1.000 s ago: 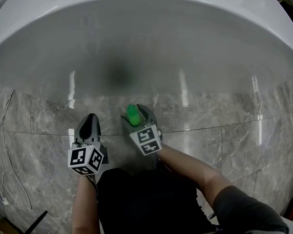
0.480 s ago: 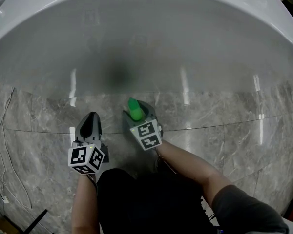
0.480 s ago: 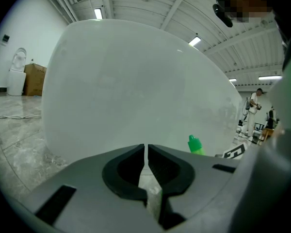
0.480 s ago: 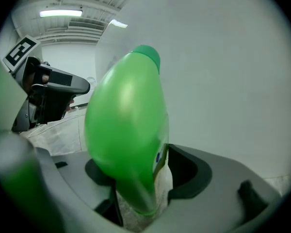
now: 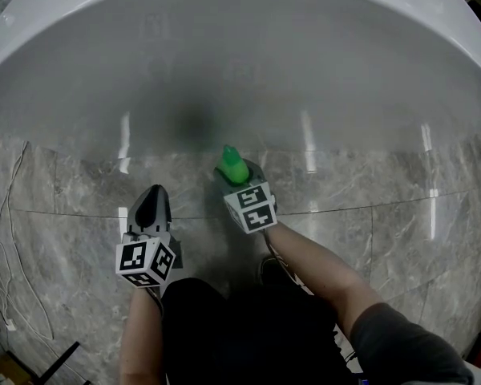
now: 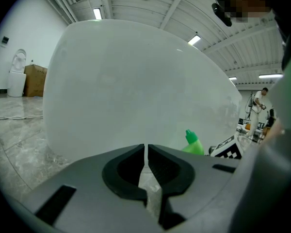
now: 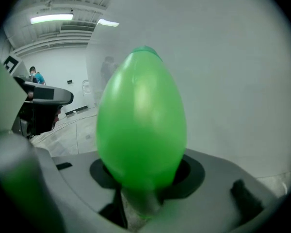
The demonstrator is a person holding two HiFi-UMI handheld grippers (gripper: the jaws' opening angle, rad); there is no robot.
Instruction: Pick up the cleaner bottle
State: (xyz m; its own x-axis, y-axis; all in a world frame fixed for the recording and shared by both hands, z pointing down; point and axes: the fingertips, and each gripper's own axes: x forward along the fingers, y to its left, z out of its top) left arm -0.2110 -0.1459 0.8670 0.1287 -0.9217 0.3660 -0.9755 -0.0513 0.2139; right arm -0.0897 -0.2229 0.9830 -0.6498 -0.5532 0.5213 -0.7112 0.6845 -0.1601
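Both beside tub (image 5: 240, 54): left gripper (image 6: 146, 152) fingers together, right gripper (image 5: 242, 175) closing round cleaner bottle (image 7: 141, 120).

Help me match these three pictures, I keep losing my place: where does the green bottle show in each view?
Head view: green bottle at the centre, just before the tub.
Left gripper view: bottle low, right of centre.
Right gripper view: bottle fills the centre; the jaws of the right gripper are closing around it.
Shared landmark: the big white tub behind the bottle in all three.
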